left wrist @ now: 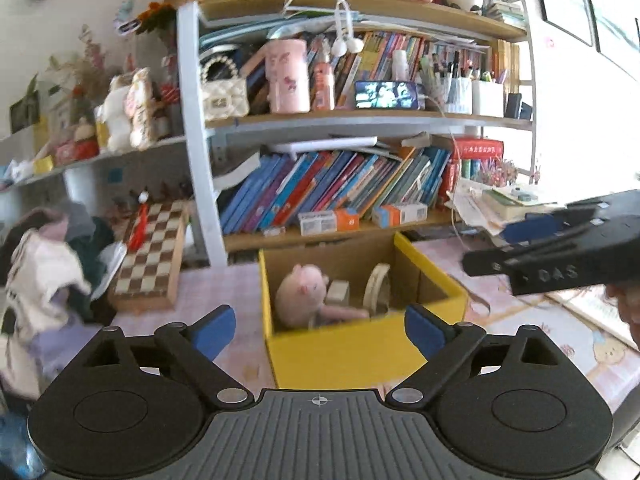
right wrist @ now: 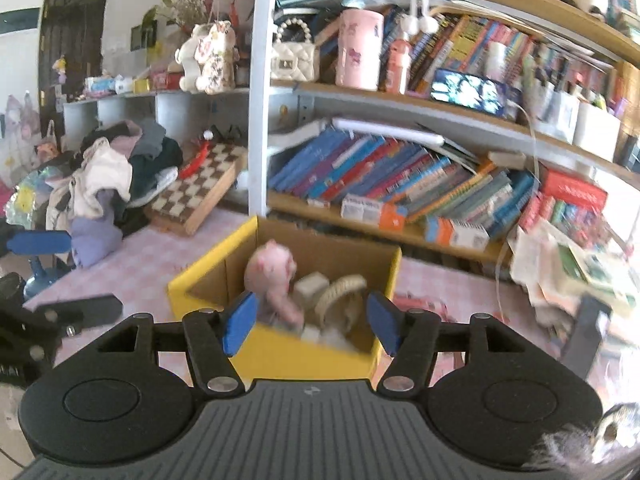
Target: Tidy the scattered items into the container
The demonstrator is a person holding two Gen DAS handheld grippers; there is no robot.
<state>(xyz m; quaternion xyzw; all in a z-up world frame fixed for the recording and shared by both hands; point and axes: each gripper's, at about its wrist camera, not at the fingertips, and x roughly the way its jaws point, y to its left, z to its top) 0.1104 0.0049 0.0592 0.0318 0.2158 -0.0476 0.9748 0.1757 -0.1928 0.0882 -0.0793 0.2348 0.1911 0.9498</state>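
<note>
Left wrist view showed the left gripper (left wrist: 320, 332) with jaws apart and empty before the yellow box (left wrist: 352, 354), which held a pink plush (left wrist: 304, 292), a block and a ring; the right gripper (right wrist: 312, 322) likewise. Nothing loose showed nearby; tidying looked finished.

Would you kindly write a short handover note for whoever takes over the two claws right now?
Left claw: open, empty, pointed at the yellow box from the near side.
Right claw: open, empty, just above the box's near wall.
In the box: pink plush toy, a small pale block and a round tape-like ring, all resting inside.
Done: those three are stowed.
Left: a reddish item lies on the pink mat right of the box; too blurred to identify. Check whether it belongs in the box. The chessboard and clothes pile sit further left, untouched.
</note>
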